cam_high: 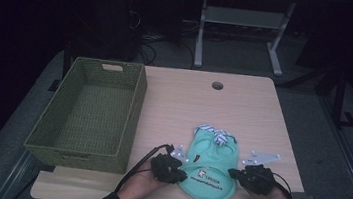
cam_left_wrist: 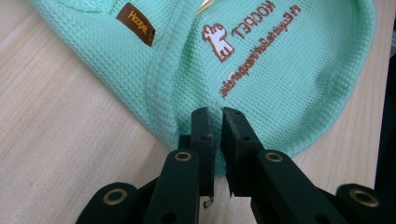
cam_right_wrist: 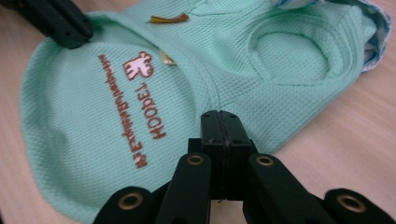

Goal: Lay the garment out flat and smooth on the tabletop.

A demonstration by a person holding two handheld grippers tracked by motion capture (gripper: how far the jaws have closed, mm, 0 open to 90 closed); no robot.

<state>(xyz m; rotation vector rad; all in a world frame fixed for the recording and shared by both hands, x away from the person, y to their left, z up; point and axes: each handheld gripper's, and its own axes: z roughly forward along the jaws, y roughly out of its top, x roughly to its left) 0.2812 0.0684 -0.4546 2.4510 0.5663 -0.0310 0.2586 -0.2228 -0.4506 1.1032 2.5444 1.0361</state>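
We had both grippers, the left gripper and the right gripper, pinched tight on opposite side edges of the mint garment lying flat near the table's front edge, probably to lift it toward the green basket.

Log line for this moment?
left gripper: shut on garment edge | right gripper: shut on opposite edge | garment: flat on table | basket: empty
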